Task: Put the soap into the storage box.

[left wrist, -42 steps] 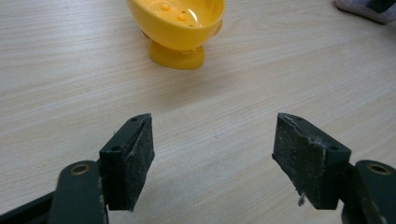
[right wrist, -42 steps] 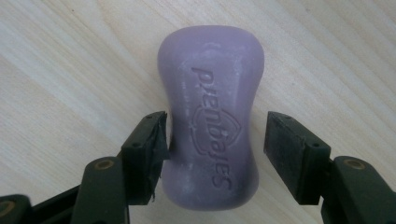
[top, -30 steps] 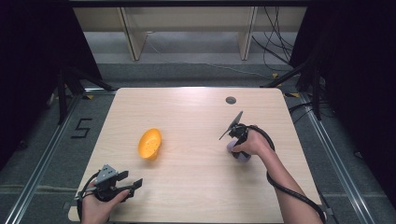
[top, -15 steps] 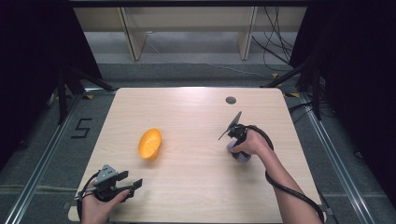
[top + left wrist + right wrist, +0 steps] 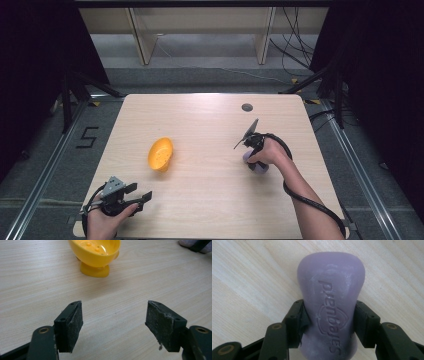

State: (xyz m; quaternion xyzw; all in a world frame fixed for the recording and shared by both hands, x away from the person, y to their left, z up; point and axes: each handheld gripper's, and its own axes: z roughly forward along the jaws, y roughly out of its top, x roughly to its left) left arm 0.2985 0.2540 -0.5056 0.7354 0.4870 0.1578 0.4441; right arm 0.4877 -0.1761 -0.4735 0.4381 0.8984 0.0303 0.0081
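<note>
We've got the right gripper (image 5: 328, 322) clamped across the waist of the purple soap (image 5: 331, 305), its jaws just closing on it, its long axis running straight ahead, while the left gripper (image 5: 115, 323) gapes empty facing the yellow dish (image 5: 96, 252).

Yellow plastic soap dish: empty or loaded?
Empty. The yellow plastic soap dish shows only its bare perforated inside; the purple soap bar is clamped in the right gripper, apart from it.

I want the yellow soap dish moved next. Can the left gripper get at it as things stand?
Probably yes: the left gripper is open and faces the yellow soap dish across bare table, with nothing between.
</note>
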